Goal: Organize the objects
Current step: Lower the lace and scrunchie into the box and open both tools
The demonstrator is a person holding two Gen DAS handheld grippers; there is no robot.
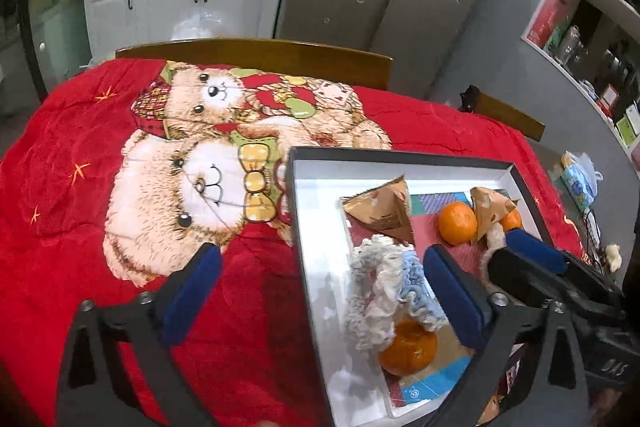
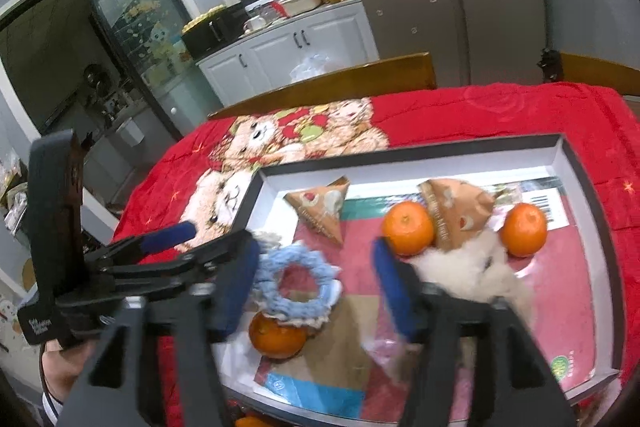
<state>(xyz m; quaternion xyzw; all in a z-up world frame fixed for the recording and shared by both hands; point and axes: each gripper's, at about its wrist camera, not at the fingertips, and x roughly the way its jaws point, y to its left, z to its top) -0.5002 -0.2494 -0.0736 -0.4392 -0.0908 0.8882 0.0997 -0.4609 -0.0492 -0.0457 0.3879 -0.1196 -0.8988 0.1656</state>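
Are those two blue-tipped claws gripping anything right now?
No. The left gripper and right gripper both stand open and empty above the tray; the blue scrunchie lies loose.

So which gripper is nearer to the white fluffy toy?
Right. The right gripper has one finger beside the white fluffy toy; the left gripper straddles the box wall, further away.

Hardly any legible text. Left wrist view: right gripper (image 1: pixel 516 247) body has white lettering, upside down, looks like "SHO", not sure. Right wrist view: left gripper (image 2: pixel 168 233) has a small white label on its black block, two lines, too blurred to read. Brown triangular snack packet (image 2: pixel 456 213) carries gold script, unreadable. Barcode label (image 2: pixel 546 205) in the box (image 2: pixel 576 163), digits too small. Blue flat packet (image 2: pixel 316 393) has a small round logo, illegible.
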